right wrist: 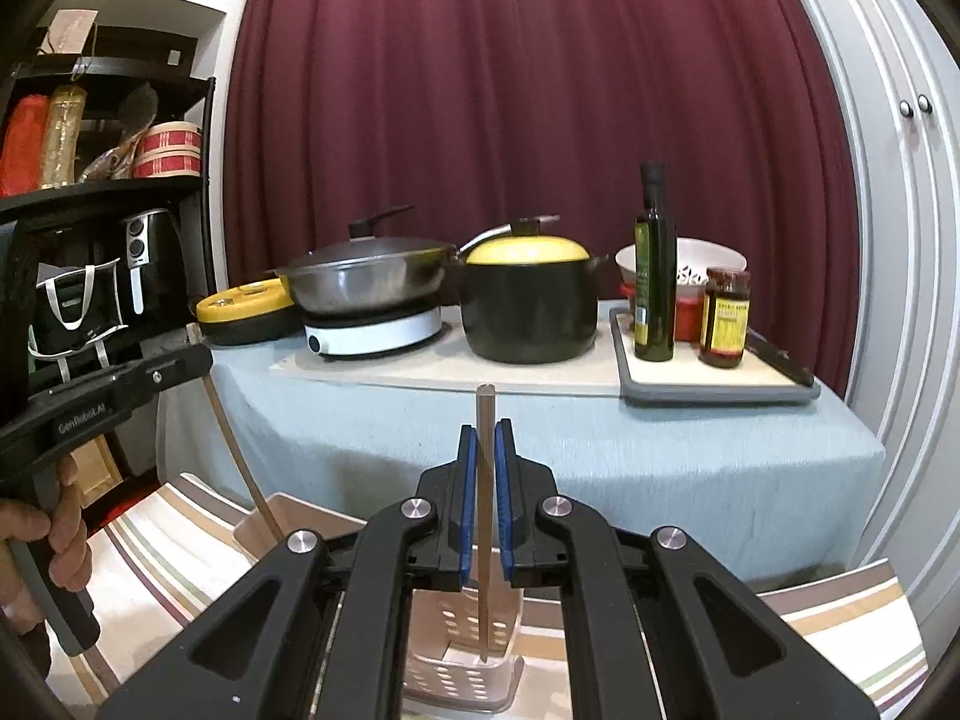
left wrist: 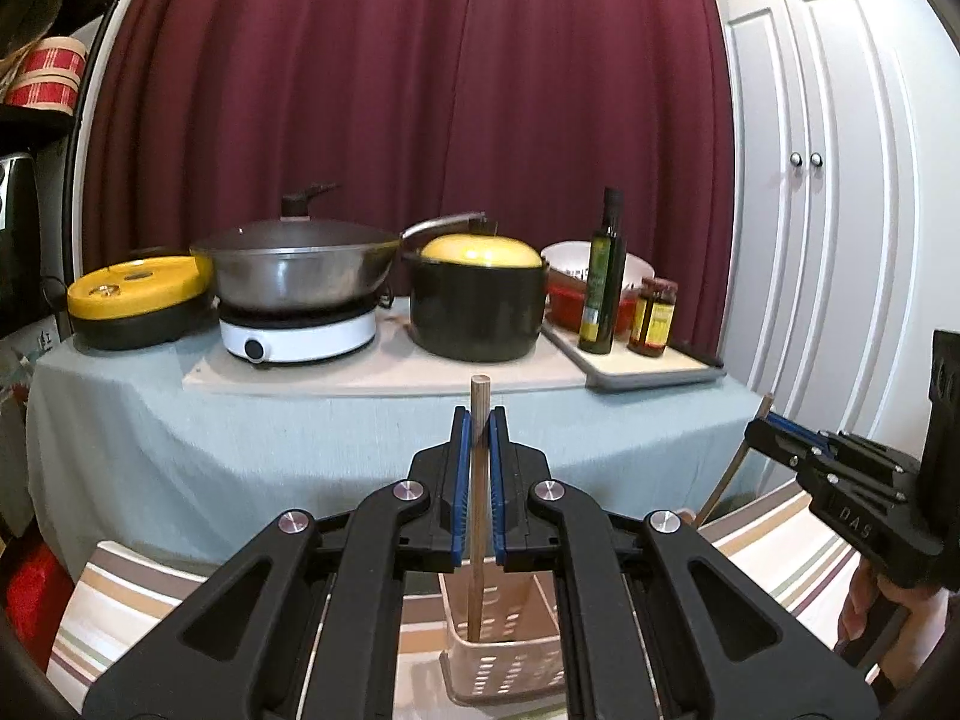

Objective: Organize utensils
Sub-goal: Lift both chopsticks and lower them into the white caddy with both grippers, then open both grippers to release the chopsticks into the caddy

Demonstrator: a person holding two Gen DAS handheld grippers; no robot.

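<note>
Left tool [left wrist: 478, 420]: pads pressed onto a round wooden stick [left wrist: 478, 504], held upright, its lower end inside the pink slotted basket [left wrist: 510, 660] below. The basket stands on a striped cloth.

Right tool [right wrist: 486, 432]: pads closed on a thinner wooden stick [right wrist: 485, 516], also upright, tip down in the same kind of basket [right wrist: 462, 672]; whether it touches the floor of the basket cannot be told.

Step in hand, by judgement: dropping the sticks, likely chopsticks, into the holder. Next move calls for spreading each pair of pads so the sticks fall and lean on the basket wall, then lifting straight up clear of their tops.

Pose: both tools level, pointing toward the counter [left wrist: 180, 420] with pots and bottles, well beyond the basket. A hand [right wrist: 54, 534] grips the left handle from below; the two tools sit side by side, apart.
</note>
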